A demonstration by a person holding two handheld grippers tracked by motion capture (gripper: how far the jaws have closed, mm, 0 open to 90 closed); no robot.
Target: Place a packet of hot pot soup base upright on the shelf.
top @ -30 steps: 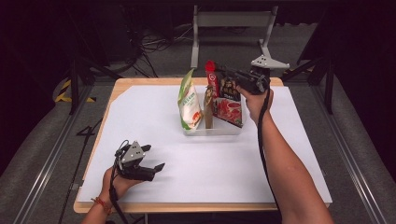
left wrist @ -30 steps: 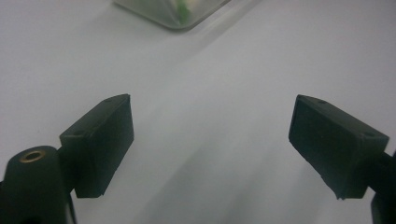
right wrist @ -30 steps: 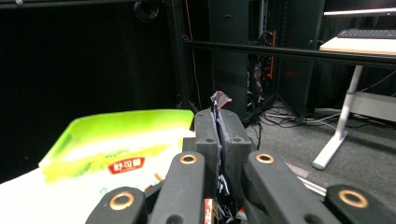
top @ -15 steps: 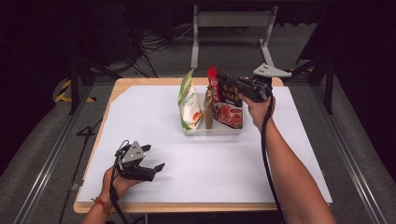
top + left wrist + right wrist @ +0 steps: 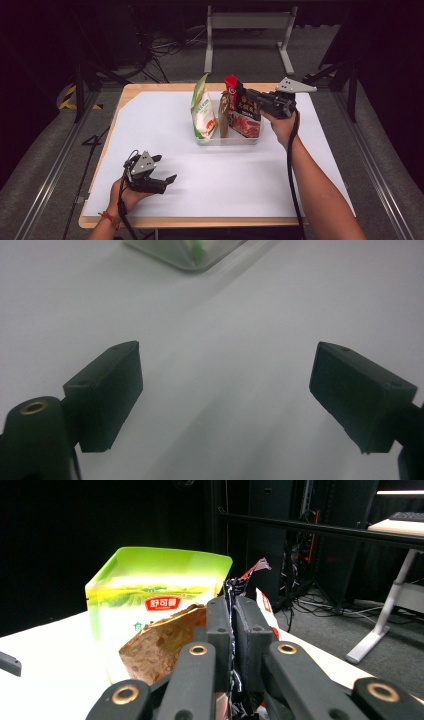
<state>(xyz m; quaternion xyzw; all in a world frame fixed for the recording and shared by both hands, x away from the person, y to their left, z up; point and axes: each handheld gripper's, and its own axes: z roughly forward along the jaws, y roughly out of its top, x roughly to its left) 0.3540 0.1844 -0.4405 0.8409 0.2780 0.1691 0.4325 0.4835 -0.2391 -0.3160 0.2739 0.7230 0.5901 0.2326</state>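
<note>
A clear plastic tray (image 5: 227,141) stands mid-table with three snack pouches upright in it. A green-and-white pouch (image 5: 202,107) is at its left, a brown pouch (image 5: 223,116) in the middle, and a red-and-black pouch (image 5: 245,122) at the right. My right gripper (image 5: 242,100) is shut on the top edge of the red-and-black pouch. In the right gripper view its jaws (image 5: 231,625) pinch that thin edge, with the green pouch (image 5: 155,600) and the brown pouch (image 5: 160,647) behind. My left gripper (image 5: 162,179) rests low near the front left, open and holding nothing (image 5: 225,395).
A white sheet (image 5: 165,130) covers the wooden table (image 5: 100,220). A corner of the tray (image 5: 200,255) appears at the top of the left gripper view. Beyond the far edge stand a metal frame (image 5: 247,30) and cables on a dark floor.
My right gripper has sunk a little with the red-and-black pouch, down toward the tray. The left gripper has kept still.
</note>
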